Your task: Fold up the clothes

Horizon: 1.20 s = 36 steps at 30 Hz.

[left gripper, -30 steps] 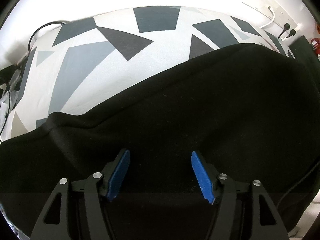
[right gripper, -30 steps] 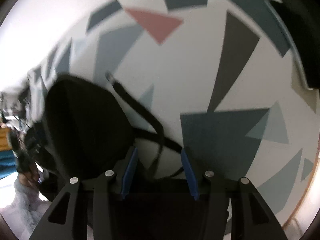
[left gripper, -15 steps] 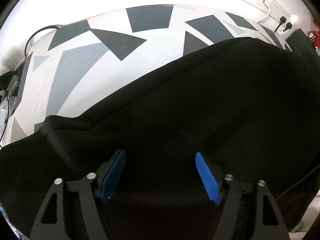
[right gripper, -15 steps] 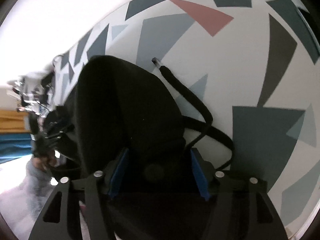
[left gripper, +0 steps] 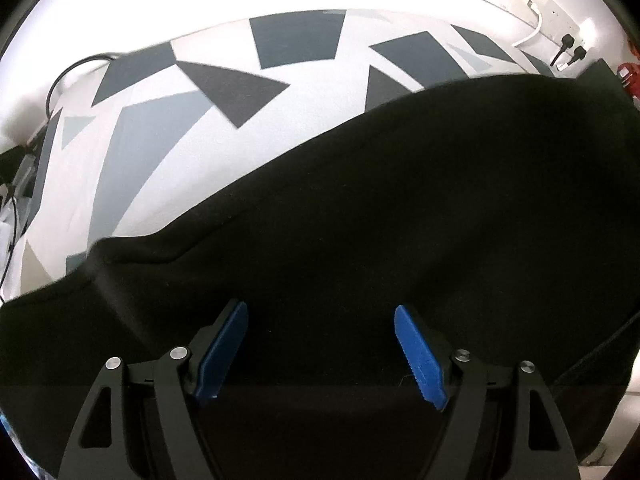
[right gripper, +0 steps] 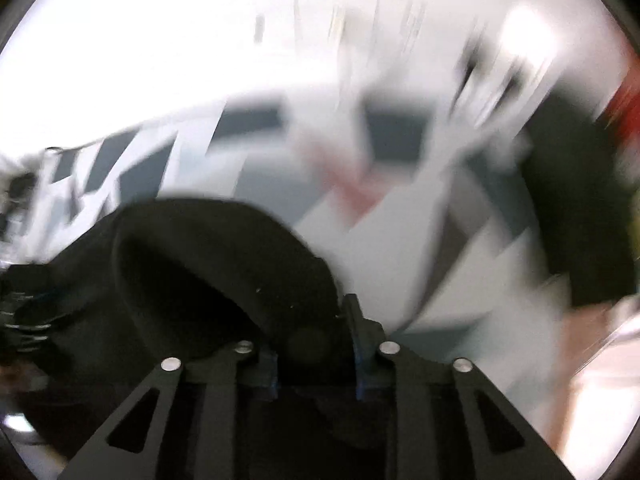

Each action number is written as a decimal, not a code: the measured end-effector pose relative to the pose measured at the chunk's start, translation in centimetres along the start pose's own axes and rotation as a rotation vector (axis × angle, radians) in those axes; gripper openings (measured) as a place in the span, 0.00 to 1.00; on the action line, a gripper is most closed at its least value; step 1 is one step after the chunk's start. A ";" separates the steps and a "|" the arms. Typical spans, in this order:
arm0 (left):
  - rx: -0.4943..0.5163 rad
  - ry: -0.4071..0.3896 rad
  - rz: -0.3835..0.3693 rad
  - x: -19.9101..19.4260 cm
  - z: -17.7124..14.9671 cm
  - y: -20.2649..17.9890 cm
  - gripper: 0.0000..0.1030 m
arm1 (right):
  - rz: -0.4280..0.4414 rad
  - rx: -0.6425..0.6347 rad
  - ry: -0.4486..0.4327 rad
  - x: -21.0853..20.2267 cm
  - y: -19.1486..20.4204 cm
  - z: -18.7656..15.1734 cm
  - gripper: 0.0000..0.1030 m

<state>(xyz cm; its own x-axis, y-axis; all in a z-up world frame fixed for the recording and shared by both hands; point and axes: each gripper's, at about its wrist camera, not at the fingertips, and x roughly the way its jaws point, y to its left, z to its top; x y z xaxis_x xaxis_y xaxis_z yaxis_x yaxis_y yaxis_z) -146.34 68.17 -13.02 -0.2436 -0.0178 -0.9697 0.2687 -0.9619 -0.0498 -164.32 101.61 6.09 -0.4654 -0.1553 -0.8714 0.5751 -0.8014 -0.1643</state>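
A black garment (left gripper: 400,200) lies spread over a bed sheet (left gripper: 160,160) printed with grey and blue triangles. My left gripper (left gripper: 320,312) hovers just above the garment, pointing steeply down, its blue pads (left gripper: 224,344) wide apart with nothing gripped between them. In the blurred right wrist view, a rounded hood-like part of the black garment (right gripper: 220,272) bulges up in front of my right gripper (right gripper: 312,332). Its jaws are closing, and bunched black cloth fills the narrow gap between them. The sheet (right gripper: 400,260) streaks behind it.
Wall sockets with plugs and a white cable (left gripper: 568,48) sit at the far right behind the bed. A black cable (left gripper: 60,80) loops at the bed's left edge. A dark object (right gripper: 580,220) and something red (right gripper: 624,112) lie at the right.
My right gripper moved off the drawstring onto the hood, its jaws narrowed on the cloth, and it swung up fast, blurring the view. My left gripper's jaws widened slightly and stayed in place.
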 end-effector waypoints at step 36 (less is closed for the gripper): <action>0.008 -0.035 0.038 0.5 1.9 -3.1 0.75 | 0.155 0.774 0.171 4.4 -14.1 -14.0 0.64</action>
<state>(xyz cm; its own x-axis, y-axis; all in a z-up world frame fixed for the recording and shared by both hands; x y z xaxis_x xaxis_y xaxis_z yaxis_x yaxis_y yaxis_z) -149.06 70.66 -12.92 -0.2657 -0.0639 -0.9619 0.2714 -0.9624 -0.0110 -165.03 120.32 -1.92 -0.2734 -0.2569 -0.9270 -0.0333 -0.9606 0.2760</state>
